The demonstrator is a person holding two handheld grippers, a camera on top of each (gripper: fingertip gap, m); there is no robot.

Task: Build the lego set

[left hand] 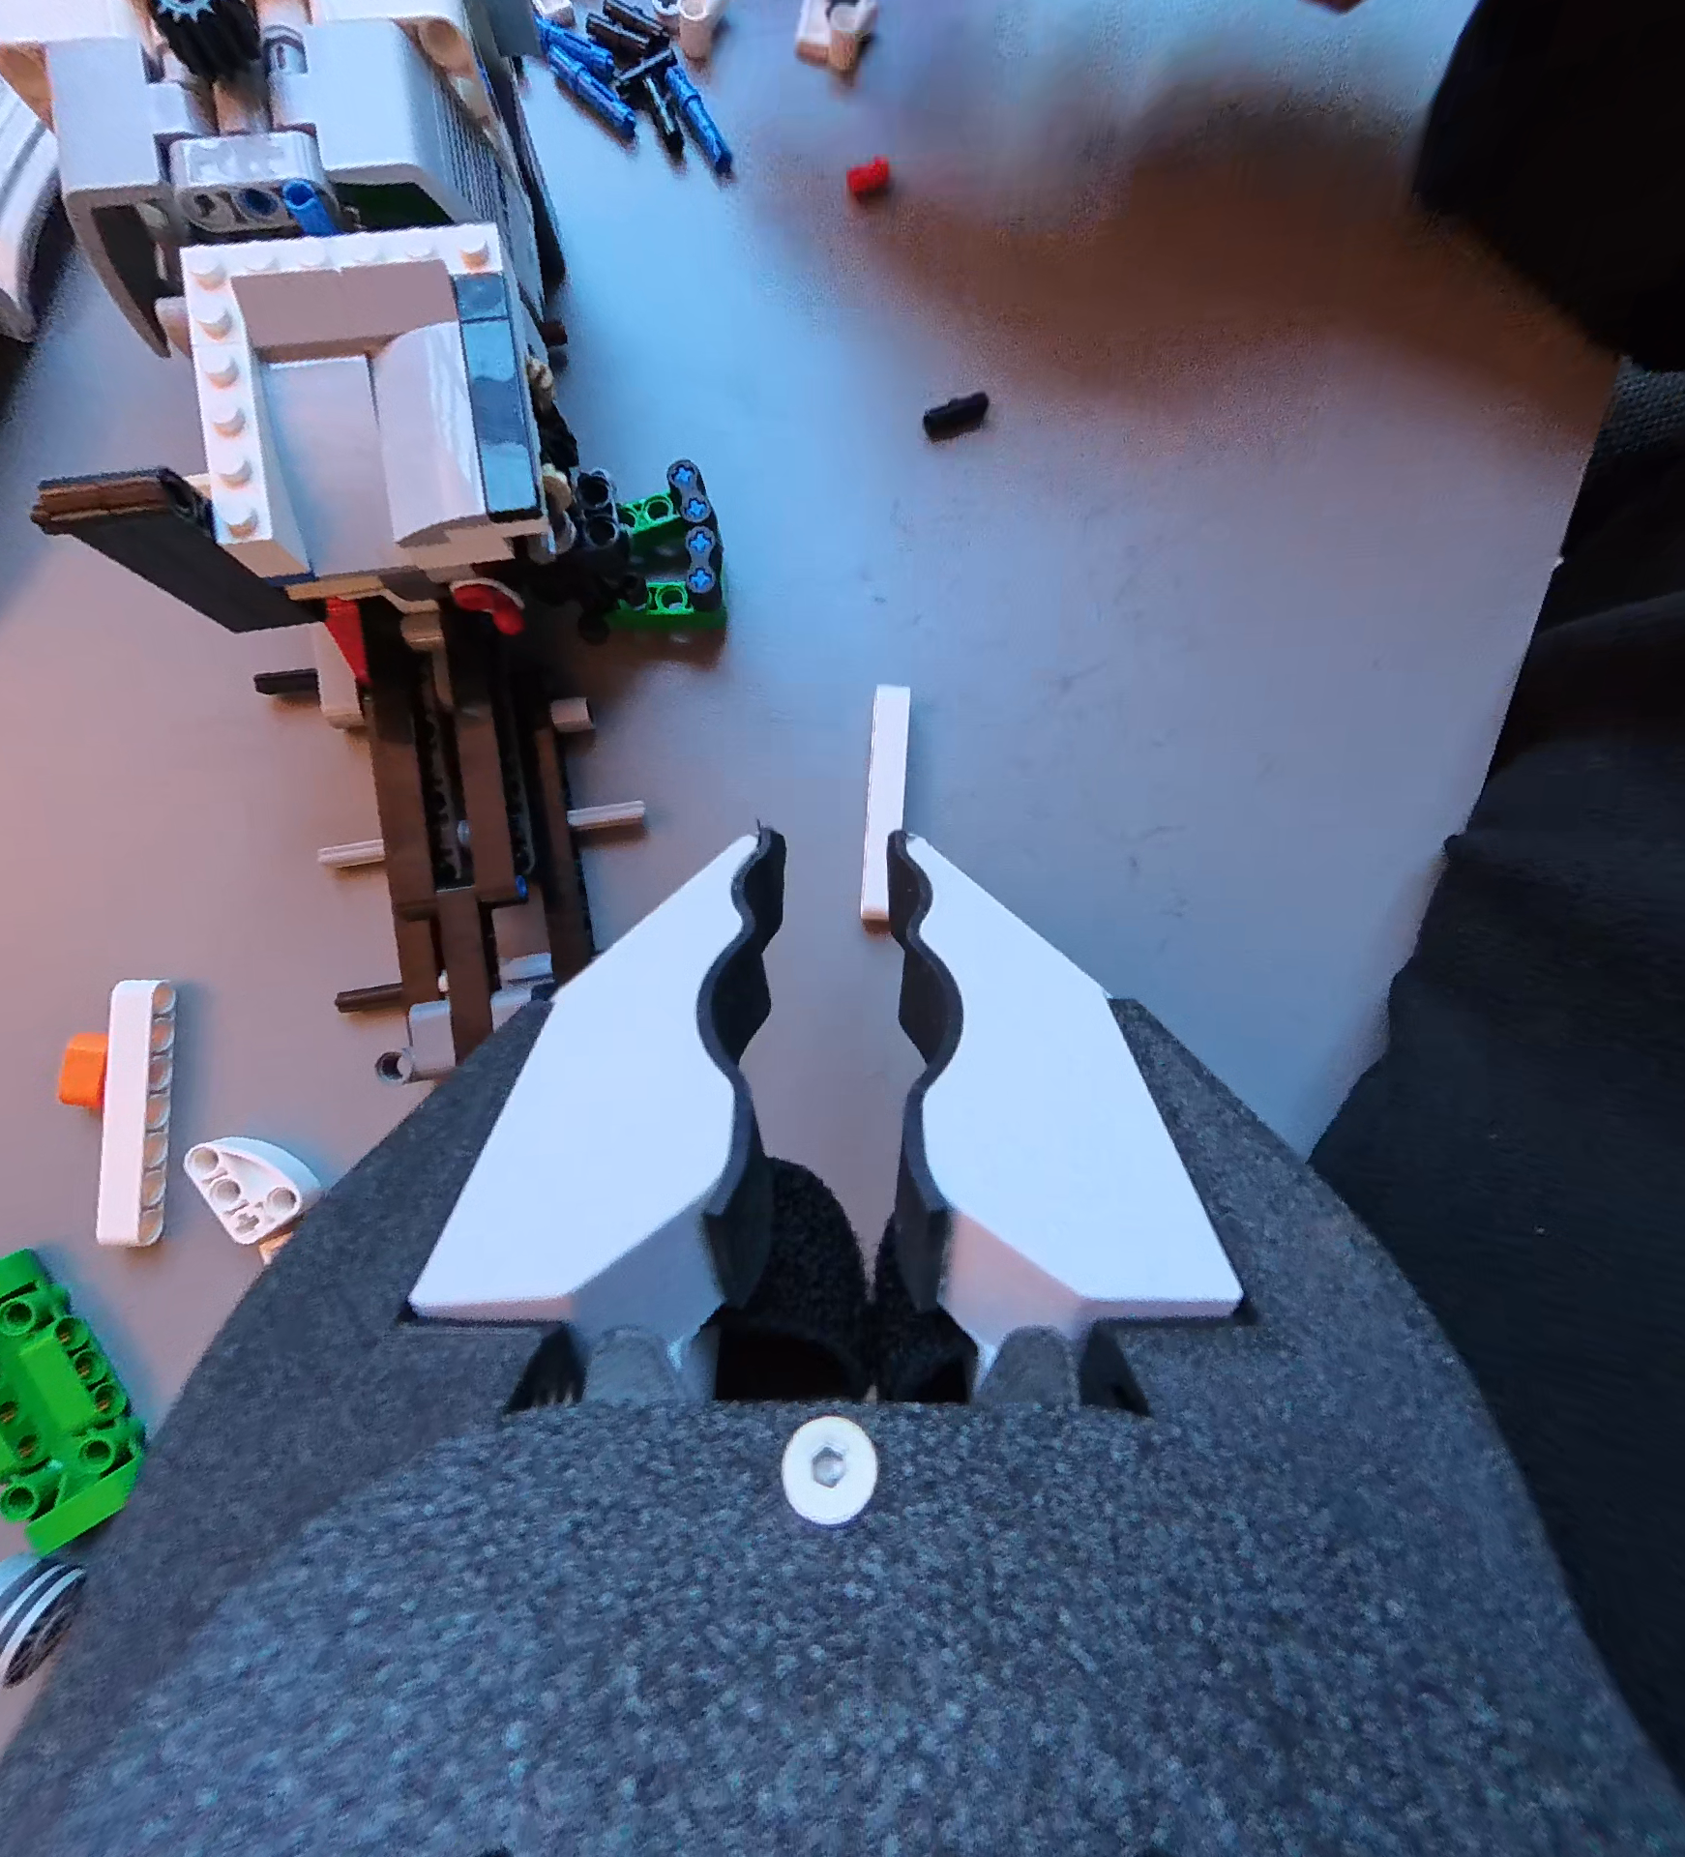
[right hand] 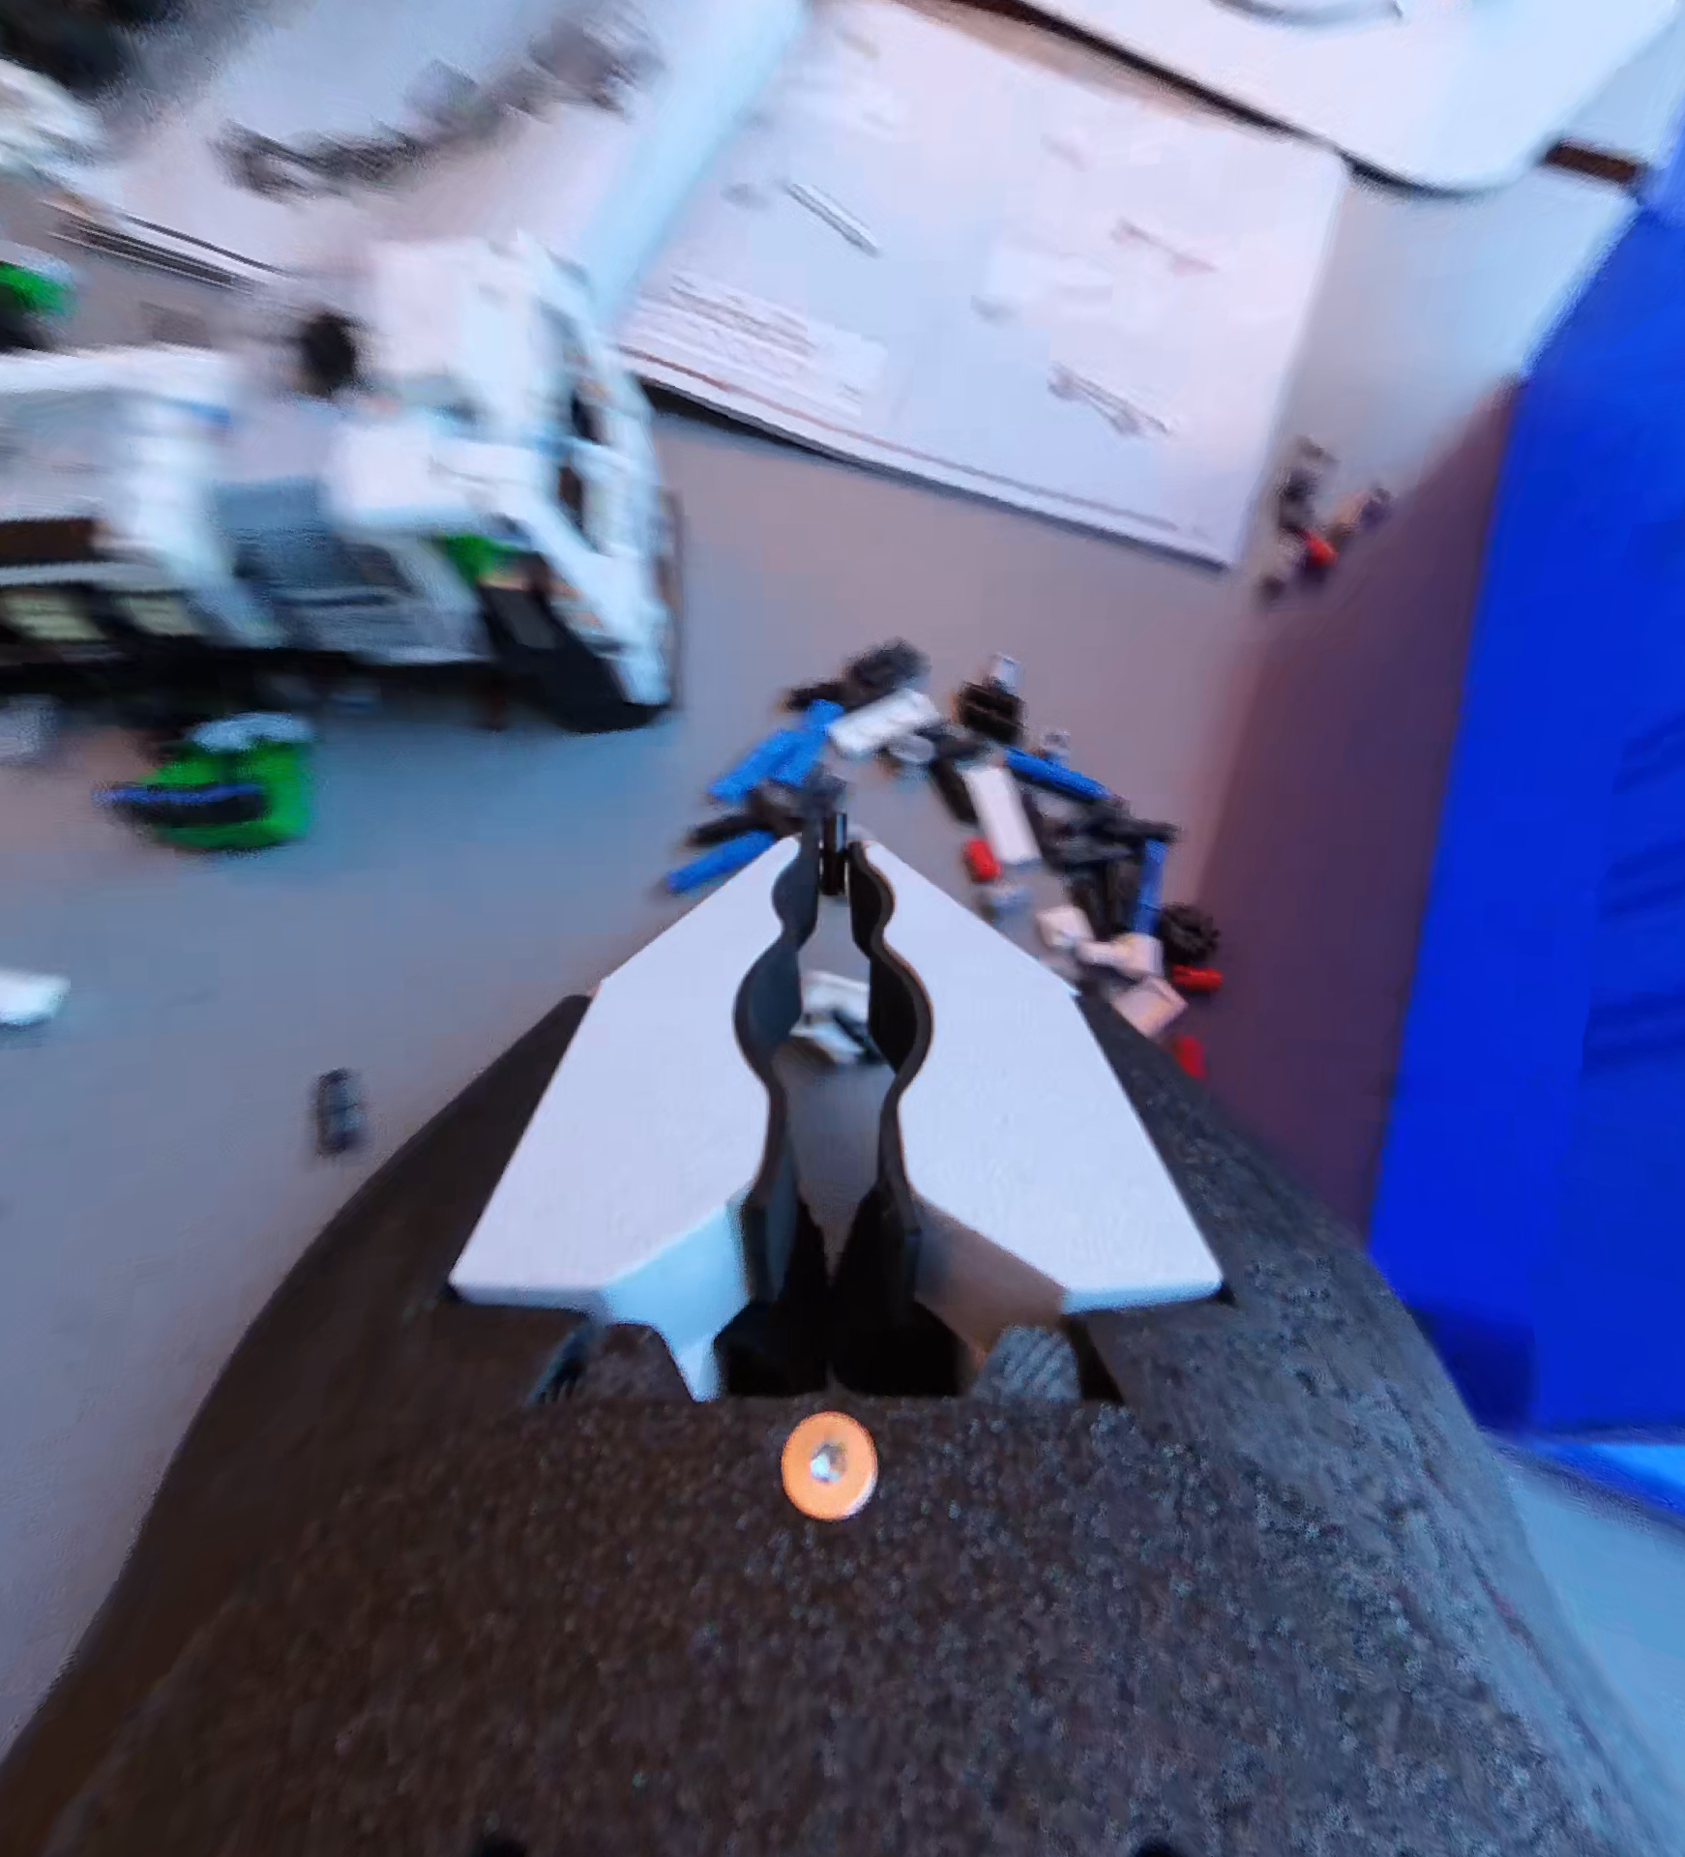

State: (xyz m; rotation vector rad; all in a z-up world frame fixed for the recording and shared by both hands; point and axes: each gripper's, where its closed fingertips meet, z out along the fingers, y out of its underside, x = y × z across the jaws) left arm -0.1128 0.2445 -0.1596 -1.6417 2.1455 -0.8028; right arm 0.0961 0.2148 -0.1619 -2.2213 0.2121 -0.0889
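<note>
A half-built white and black lego truck [left hand: 366, 402] lies on the grey table at the left; it shows blurred in the right wrist view [right hand: 396, 502]. My left gripper [left hand: 833, 839] is open and empty, just above the table, with a thin white beam [left hand: 887, 804] lying by its right fingertip. My right gripper [right hand: 830, 854] is shut on a small black pin [right hand: 830, 849] held at its tips, above a pile of loose blue, black and white pieces [right hand: 999, 804].
Loose parts lie around: a black pin [left hand: 955, 414], a red piece [left hand: 867, 179], blue and black pins [left hand: 637, 80], a white beam [left hand: 137, 1110], a green block [left hand: 24, 1392], a wheel [left hand: 4, 1618]. An instruction sheet [right hand: 979, 301] lies behind. A blue object [right hand: 1622, 804] stands at the right. Dark fabric [left hand: 1622, 904] borders the table. One gripper's finger ends stand about 20 cm off the other's.
</note>
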